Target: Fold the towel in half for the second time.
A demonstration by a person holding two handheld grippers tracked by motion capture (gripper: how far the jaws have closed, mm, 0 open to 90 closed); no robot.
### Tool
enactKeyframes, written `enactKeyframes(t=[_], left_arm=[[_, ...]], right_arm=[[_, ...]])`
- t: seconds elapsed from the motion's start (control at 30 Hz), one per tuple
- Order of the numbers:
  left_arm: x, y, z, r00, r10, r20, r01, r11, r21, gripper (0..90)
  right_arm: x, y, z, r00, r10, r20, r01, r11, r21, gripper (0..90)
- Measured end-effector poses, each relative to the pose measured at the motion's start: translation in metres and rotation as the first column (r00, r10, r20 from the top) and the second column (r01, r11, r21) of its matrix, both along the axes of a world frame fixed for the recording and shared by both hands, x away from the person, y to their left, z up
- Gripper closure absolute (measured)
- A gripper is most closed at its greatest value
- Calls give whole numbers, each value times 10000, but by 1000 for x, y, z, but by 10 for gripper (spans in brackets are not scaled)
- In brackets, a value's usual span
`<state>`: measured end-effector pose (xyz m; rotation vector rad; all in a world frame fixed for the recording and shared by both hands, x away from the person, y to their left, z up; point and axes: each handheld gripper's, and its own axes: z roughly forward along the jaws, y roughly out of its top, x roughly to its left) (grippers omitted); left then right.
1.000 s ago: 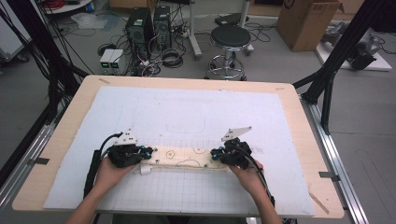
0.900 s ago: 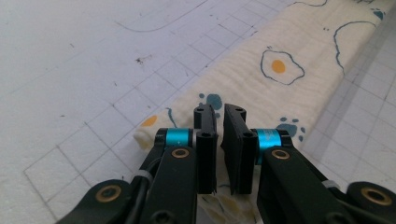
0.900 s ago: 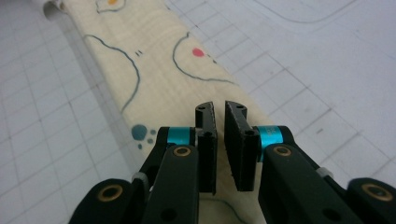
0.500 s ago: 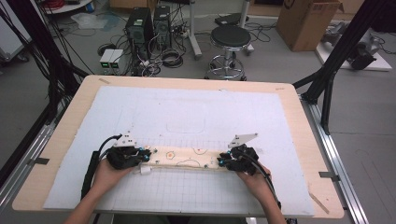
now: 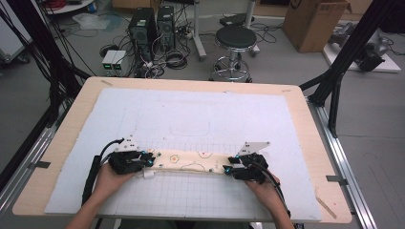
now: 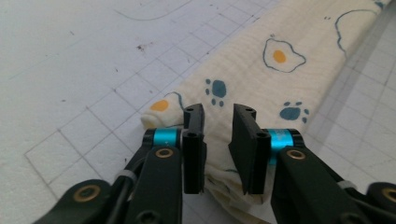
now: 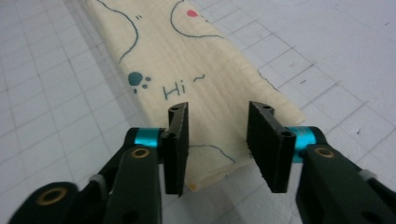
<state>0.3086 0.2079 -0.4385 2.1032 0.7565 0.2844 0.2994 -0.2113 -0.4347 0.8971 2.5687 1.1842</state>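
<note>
Left tool [image 6: 218, 140] open, folded cream printed cloth [image 6: 261, 79]

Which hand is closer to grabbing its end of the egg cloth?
Probably the left. The left gripper has its jaws narrowly apart right over the bunched end of the cloth. The right gripper stands wider open above the cloth's flat end, so it has further to close.

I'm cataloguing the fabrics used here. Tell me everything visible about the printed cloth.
The printed cloth is cream, crinkled woven fabric with fried eggs, blue paw prints and a handwritten "Hi ~". It lies folded into a long narrow strip, flat on the gridded white mat. An open hand-held gripper straddles each end: left and right.
</note>
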Motion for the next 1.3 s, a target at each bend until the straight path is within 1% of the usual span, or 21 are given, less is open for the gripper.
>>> enactKeyframes(t=[0.13,0.2,0.23,0.3,0.33,0.37,0.43,0.47,0.53,0.6,0.7,0.77,0.87,0.93,0.97,1.0,1.03,1.1,1.17,1.2,1.3], left_arm=[[-2,6,8,9997,119,207,-109,9988,-479,646],[1,10,13,9986,460,261,-440,9964,-731,632],[4,11,14,9977,637,230,-614,9942,-880,625],[10,15,15,9943,1057,97,-1042,9893,-1020,587],[13,17,14,9924,1233,-17,-1228,9865,-1082,558],[16,18,12,9912,1313,-166,-1323,9844,-1160,553],[21,18,8,9885,1458,-401,-1495,9823,-1133,553],[23,17,6,9881,1454,-503,-1500,9830,-1062,553],[25,15,2,9878,1415,-647,-1470,9851,-894,559],[26,14,-1,9876,1307,-872,-1381,9868,-851,567],[27,14,-2,9870,1255,-1007,-1339,9877,-810,595],[28,13,-3,9855,1267,-1124,-1369,9867,-880,618],[28,12,-5,9846,1142,-1324,-1253,9890,-787,642],[28,11,-6,9848,1074,-1365,-1176,9907,-689,661],[28,10,-6,9841,1113,-1385,-1227,9895,-763,672],[28,10,-6,9835,1131,-1411,-1254,9887,-817,691],[28,10,-6,9843,1104,-1380,-1212,9899,-729,706],[28,10,-6,9848,1095,-1351,-1203,9900,-743,745],[27,8,-6,9868,1094,-1195,-1180,9907,-679,780],[27,8,-5,9877,1072,-1137,-1149,9914,-628,793],[26,9,-3,9886,1122,-1006,-1190,9909,-637,813]], right_arm=[[-1,-4,9,9999,-38,108,31,9983,580,523],[2,-5,13,9999,-102,18,100,9970,770,519],[5,-5,16,9999,-152,48,148,9974,708,513],[12,-4,20,9995,-321,-9,321,9974,651,512],[16,-4,22,9992,-386,-90,391,9971,648,505],[20,-4,23,9989,-440,-142,449,9963,739,503],[27,-4,24,9973,-560,-467,596,9951,786,502],[32,-4,22,9962,-664,-557,704,9949,727,502],[37,-6,18,9925,-874,-852,943,9923,799,505],[41,-7,14,9890,-949,-1137,1035,9920,719,505],[44,-8,10,9834,-1100,-1444,1217,9897,752,521],[47,-8,7,9803,-1121,-1624,1251,9895,720,538],[48,-6,4,9757,-1044,-1925,1185,9909,631,592],[48,-3,2,9759,-899,-1989,1009,9938,457,626],[48,-2,1,9769,-798,-1980,887,9954,362,653],[47,0,-1,9760,-751,-2044,835,9960,326,667],[47,1,-1,9763,-745,-2032,819,9962,282,688],[47,2,-1,9764,-667,-2054,742,9968,287,740],[46,3,-1,9793,-593,-1936,642,9978,191,781],[46,3,0,9787,-581,-1968,622,9980,147,792],[45,4,2,9828,-534,-1769,563,9984,112,817]])
